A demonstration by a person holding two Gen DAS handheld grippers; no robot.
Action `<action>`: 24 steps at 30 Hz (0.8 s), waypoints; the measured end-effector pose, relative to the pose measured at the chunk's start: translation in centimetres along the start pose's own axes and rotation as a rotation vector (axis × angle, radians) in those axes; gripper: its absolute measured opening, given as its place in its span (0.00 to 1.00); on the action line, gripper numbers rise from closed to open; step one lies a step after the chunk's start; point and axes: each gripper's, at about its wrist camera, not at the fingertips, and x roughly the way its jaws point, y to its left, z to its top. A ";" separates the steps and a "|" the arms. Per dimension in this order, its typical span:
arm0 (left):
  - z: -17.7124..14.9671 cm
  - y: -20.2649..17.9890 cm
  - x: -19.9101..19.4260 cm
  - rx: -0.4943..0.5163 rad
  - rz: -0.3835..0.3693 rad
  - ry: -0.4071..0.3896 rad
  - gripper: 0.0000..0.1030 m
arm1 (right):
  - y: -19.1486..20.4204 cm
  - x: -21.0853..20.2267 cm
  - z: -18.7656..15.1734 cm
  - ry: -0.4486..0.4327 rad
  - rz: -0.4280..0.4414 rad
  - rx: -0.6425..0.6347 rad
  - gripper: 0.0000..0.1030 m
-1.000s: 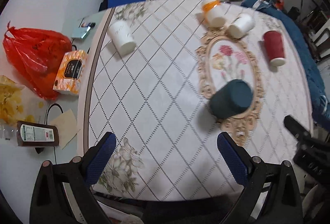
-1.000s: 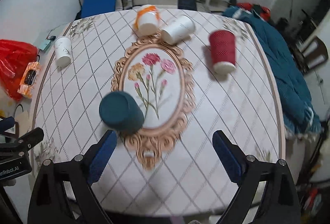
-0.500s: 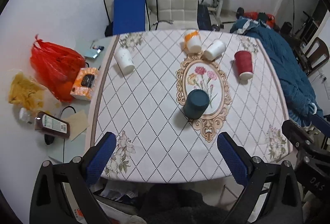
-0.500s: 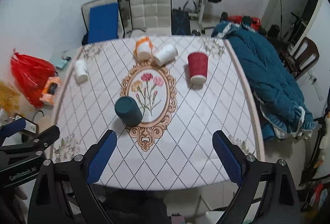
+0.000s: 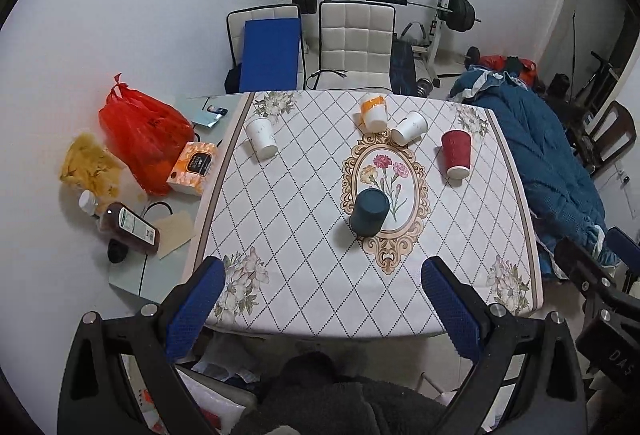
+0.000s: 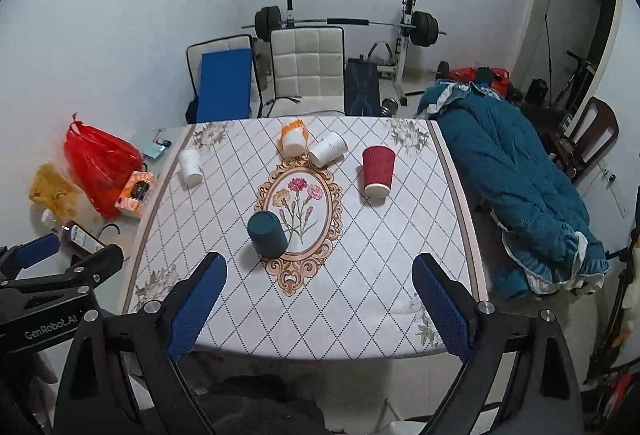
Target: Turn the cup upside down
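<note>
A dark teal cup (image 5: 369, 212) stands upside down on the table (image 5: 304, 287), at the left edge of the flower medallion; it also shows in the right wrist view (image 6: 267, 233). A red cup (image 5: 456, 153) (image 6: 378, 171), two white cups (image 5: 261, 137) (image 5: 409, 127) and an orange-and-white cup (image 5: 373, 111) also stand mouth down further back. My left gripper (image 5: 322, 299) is open and empty, high above and behind the table's near edge. My right gripper (image 6: 318, 295) is open and empty, likewise held back.
A red plastic bag (image 5: 140, 135), tissue box (image 5: 192, 167) and brown bottle (image 5: 128, 229) lie on the floor to the left. A blue blanket (image 5: 540, 163) lies to the right. White chairs (image 5: 352, 43) and a barbell rack (image 5: 440, 11) stand behind the table.
Both grippers have pulled up and back from the table, so the whole table and room now show. The cups have not moved.
</note>
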 end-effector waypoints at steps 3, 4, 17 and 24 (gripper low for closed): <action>-0.1 0.1 -0.7 -0.007 0.007 -0.012 0.98 | -0.2 -1.3 0.0 -0.005 0.012 0.003 0.93; -0.2 0.2 -0.8 -0.009 0.015 -0.012 0.98 | -0.2 -1.5 0.1 -0.005 0.013 0.003 0.94; 0.0 0.2 -2.1 -0.008 0.029 -0.034 0.98 | 0.0 -1.7 0.8 0.000 0.006 -0.005 0.94; 0.0 0.2 -2.1 -0.009 0.030 -0.037 0.98 | 0.4 -1.3 1.6 -0.004 0.012 -0.011 0.94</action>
